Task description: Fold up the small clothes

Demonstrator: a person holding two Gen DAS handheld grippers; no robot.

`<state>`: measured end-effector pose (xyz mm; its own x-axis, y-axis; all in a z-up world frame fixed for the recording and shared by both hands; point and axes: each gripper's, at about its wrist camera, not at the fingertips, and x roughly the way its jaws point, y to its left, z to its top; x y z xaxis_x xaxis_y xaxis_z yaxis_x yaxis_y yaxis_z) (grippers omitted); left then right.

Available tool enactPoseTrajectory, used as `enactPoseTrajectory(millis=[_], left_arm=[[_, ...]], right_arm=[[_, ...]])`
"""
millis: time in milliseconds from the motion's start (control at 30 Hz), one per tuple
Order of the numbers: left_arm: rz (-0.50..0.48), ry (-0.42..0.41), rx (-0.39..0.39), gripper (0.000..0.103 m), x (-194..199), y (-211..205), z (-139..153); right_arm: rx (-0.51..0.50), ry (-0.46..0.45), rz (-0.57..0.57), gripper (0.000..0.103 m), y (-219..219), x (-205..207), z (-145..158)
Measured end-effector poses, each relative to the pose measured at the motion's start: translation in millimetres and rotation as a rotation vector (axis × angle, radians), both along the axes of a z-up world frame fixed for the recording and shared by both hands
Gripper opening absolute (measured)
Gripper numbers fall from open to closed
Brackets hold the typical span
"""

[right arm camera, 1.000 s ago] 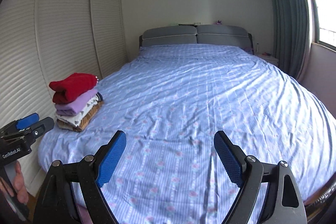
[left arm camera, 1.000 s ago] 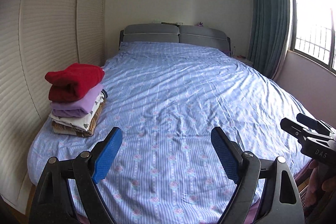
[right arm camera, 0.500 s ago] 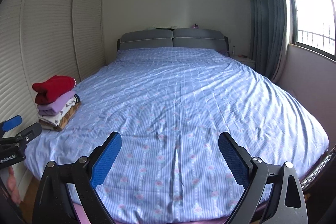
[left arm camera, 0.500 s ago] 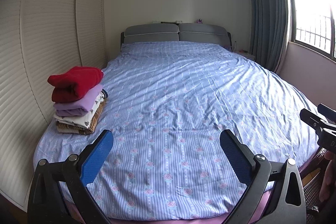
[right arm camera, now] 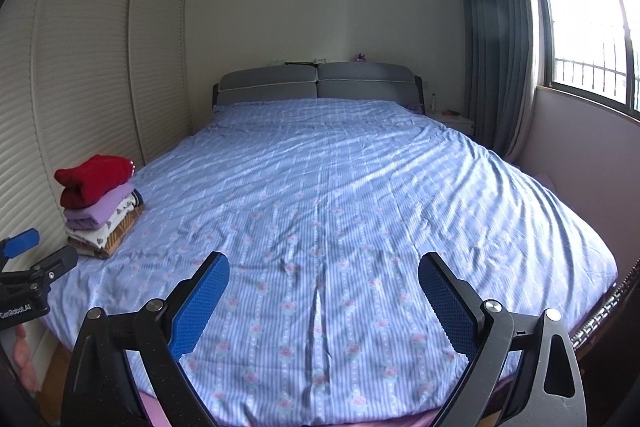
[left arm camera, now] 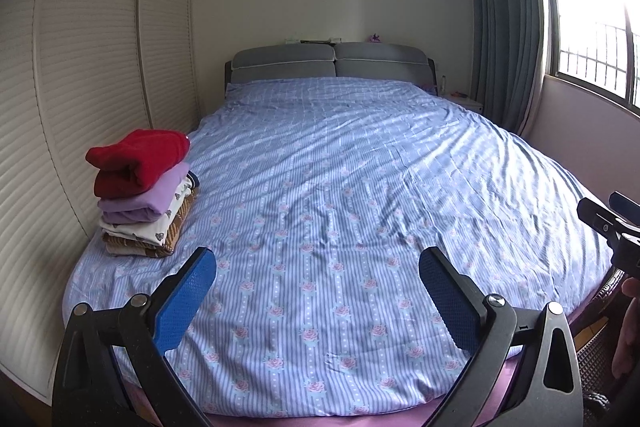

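A stack of folded clothes (left arm camera: 140,203) (right arm camera: 100,215) sits at the near left corner of the bed (left arm camera: 340,167), with a red garment (left arm camera: 136,159) on top, then a lilac one, a white printed one and a brown striped one. My left gripper (left arm camera: 318,259) hangs over the foot of the bed, open, nothing between its blue pads. My right gripper (right arm camera: 323,261) is also open and empty over the foot of the bed. Each gripper shows at the edge of the other's view: right gripper (left arm camera: 608,211), left gripper (right arm camera: 40,251). No loose garment lies on the sheet.
The blue striped sheet (right arm camera: 340,187) covers the whole bed up to a grey headboard (left arm camera: 332,65). Louvred wardrobe doors (left arm camera: 92,87) run close along the left side. A curtain (left arm camera: 504,39), a window and a small nightstand (right arm camera: 452,121) are on the right. A hand (left arm camera: 628,323) shows at the right edge.
Both grippers have drawn back from the bed, so more of its foot edge shows, and their jaws have widened. The stack of clothes has not moved.
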<state>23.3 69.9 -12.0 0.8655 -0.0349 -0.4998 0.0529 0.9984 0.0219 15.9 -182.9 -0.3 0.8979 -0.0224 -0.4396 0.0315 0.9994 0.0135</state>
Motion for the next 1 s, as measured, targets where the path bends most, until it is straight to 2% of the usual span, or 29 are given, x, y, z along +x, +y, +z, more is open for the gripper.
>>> enactPoseTrajectory(millis=[1000], left_arm=[[-0.013,-0.002,0.010,0.103,0.0,-4.0,2.5]], right_arm=[[0.015,0.004,0.004,0.096,-2.6,1.5,-1.4]])
